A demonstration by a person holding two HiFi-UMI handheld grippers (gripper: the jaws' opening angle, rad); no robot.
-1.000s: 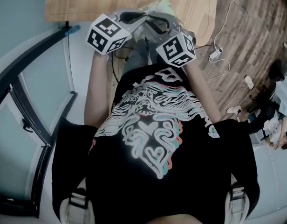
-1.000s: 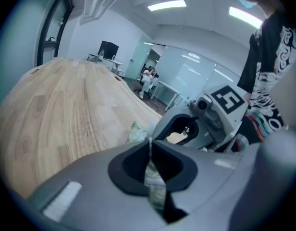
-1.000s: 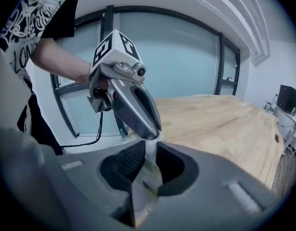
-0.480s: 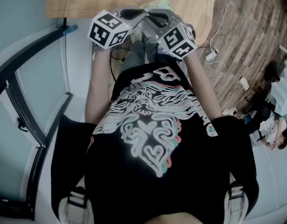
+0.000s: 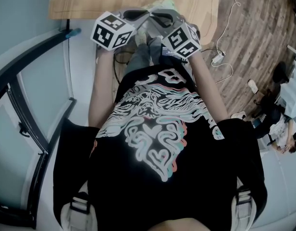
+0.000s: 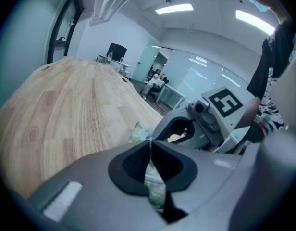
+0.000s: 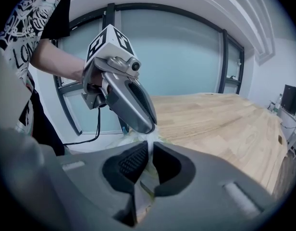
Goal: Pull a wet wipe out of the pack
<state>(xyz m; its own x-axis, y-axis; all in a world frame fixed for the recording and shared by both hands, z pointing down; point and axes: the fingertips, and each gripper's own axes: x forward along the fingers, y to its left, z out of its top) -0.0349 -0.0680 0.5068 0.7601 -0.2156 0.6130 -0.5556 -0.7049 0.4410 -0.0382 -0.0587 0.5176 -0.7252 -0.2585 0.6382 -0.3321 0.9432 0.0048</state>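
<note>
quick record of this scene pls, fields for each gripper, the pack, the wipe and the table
left gripper: jaws together, apparently pinching pale green film of the pack
right gripper: jaws together, thin white strip at their tip, likely the wipe
gripper tips: close together, over the near table edge
pack: under both grippers, mostly hidden
wipe: no loose sheet visible
table: light wood

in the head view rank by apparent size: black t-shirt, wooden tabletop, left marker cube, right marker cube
1. black t-shirt
2. wooden tabletop, cut off by the frame
3. left marker cube and right marker cube: look alike, so unranked
</note>
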